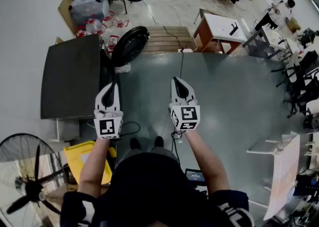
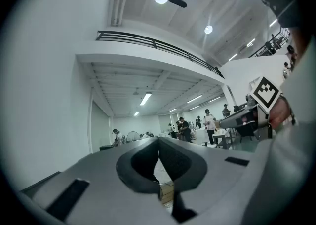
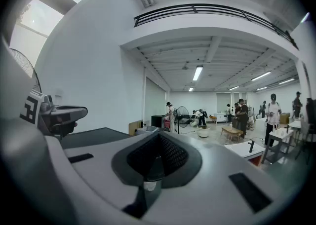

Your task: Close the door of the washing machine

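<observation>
The round black door (image 1: 130,46) of the dark grey box-shaped washing machine (image 1: 70,79) stands swung open ahead at the left, so, as I judge, the closing is not yet begun, while the left hand-held gripper (image 1: 111,87) and the right hand-held gripper (image 1: 176,80) are both pressed together, empty, and neither touches the door.

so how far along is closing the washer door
Nothing looks done: the round black washing machine door stands swung open beside the dark grey machine top. In hand: nothing; the left tool and right tool are shut, empty and short of the door. Left: reach it and push it closed.
</observation>
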A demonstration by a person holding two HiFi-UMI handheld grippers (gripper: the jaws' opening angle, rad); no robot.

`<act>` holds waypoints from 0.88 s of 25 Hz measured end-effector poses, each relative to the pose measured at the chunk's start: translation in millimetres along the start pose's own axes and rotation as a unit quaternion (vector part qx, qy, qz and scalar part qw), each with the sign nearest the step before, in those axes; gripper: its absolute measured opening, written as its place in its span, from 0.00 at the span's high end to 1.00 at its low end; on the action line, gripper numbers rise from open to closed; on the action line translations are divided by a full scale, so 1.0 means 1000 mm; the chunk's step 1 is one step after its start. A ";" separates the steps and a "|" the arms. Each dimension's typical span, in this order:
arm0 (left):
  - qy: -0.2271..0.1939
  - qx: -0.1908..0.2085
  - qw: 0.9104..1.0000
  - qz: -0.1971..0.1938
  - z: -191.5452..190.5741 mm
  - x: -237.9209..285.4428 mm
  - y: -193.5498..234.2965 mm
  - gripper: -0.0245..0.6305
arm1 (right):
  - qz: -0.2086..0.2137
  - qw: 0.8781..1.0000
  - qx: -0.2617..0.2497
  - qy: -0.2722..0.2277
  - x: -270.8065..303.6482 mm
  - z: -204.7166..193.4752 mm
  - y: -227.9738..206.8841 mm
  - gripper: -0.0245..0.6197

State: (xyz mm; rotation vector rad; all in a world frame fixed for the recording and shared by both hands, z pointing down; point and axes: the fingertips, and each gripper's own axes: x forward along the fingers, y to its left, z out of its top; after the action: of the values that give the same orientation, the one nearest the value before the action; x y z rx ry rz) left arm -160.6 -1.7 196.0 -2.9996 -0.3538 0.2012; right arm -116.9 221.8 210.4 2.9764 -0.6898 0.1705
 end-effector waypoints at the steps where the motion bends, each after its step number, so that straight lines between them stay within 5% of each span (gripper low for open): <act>1: -0.001 0.001 1.000 0.000 -0.001 0.000 0.000 0.93 | 0.000 1.000 0.000 0.000 0.001 0.000 0.001 0.93; 22: 0.004 0.004 1.000 0.002 -0.008 -0.002 0.004 0.93 | 0.010 1.000 0.003 -0.022 0.001 -0.001 0.003 0.93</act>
State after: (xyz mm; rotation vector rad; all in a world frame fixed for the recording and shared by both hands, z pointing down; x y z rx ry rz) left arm -160.6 -7.0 204.0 -2.9917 -0.3466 0.1908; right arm -117.1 218.7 212.2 2.9890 -0.7248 0.1107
